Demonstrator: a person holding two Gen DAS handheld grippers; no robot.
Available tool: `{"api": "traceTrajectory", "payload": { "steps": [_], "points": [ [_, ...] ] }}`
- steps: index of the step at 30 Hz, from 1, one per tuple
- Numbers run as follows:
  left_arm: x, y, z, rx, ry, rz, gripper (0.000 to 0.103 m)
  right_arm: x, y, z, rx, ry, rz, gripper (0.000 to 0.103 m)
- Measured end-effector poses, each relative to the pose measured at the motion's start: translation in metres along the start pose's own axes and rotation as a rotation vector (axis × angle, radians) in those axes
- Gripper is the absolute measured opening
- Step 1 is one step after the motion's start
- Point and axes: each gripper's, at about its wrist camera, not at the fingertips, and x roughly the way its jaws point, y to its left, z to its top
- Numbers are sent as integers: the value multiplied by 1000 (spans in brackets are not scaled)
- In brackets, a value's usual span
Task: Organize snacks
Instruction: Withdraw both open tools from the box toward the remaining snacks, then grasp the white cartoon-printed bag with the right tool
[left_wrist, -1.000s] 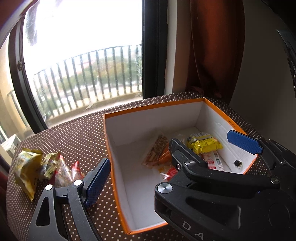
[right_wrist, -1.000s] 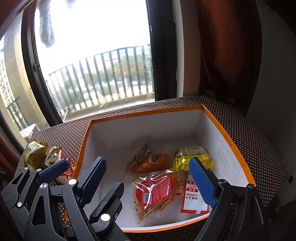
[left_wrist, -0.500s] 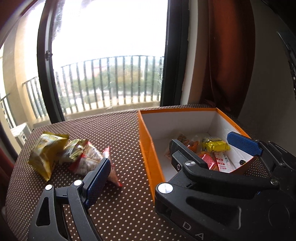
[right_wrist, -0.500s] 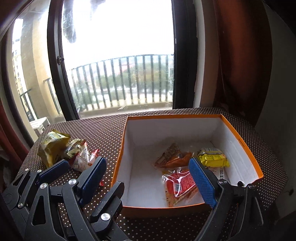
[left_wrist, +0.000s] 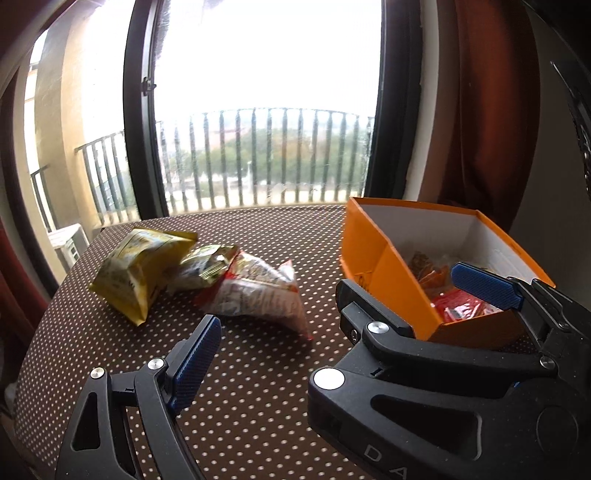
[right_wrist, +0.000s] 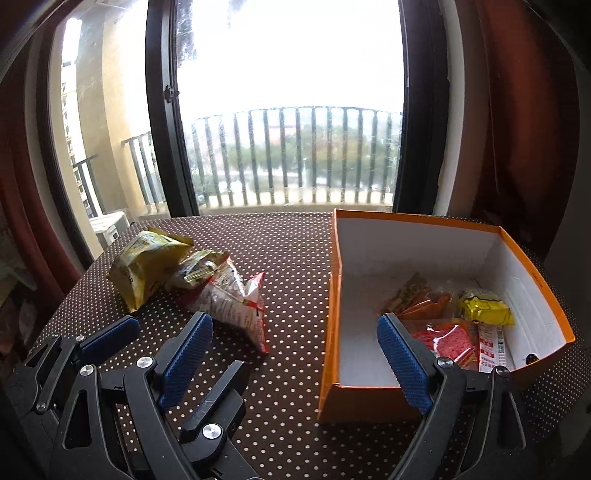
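An orange box (right_wrist: 330, 295) with a white inside stands on the right of the dotted table; it also shows in the left wrist view (left_wrist: 384, 273). It holds several snack packets, among them a yellow one (right_wrist: 485, 305) and a red one (right_wrist: 448, 341). Three loose packets lie left of it: a yellow bag (left_wrist: 138, 271), a small gold packet (left_wrist: 203, 267) and a white-and-red bag (left_wrist: 258, 295); the white-and-red bag also shows in the right wrist view (right_wrist: 232, 301). My left gripper (left_wrist: 347, 314) is open and empty, above the table just in front of the white-and-red bag. My right gripper (right_wrist: 295, 347) is open and empty, before the box's near left corner.
The brown dotted table (left_wrist: 258, 387) ends at a window with a black frame (left_wrist: 138, 110) and balcony railing behind. A dark red curtain (right_wrist: 517, 110) hangs at the back right. The left gripper's body (right_wrist: 92, 369) sits low left in the right wrist view.
Both grippers have pulled back and swung left, away from the box's inside. The loose packets on the left have come into fuller view. Both stay open and empty.
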Motion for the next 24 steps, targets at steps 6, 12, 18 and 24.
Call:
{"api": "traceTrajectory", "payload": {
  "steps": [6,12,18,24],
  "points": [
    [2,25,-9,-21,7,31,87,13,25,-4,-25,7,46,93],
    [17,50,-10,-45,39,76,87,37,46,-2,-42,37,94,93],
    [38,69,5,-50,40,112,87,64,59,13,-45,36,133,92],
    [73,83,26,-36,45,137,87,99,64,31,-9,44,130,92]
  ]
}}
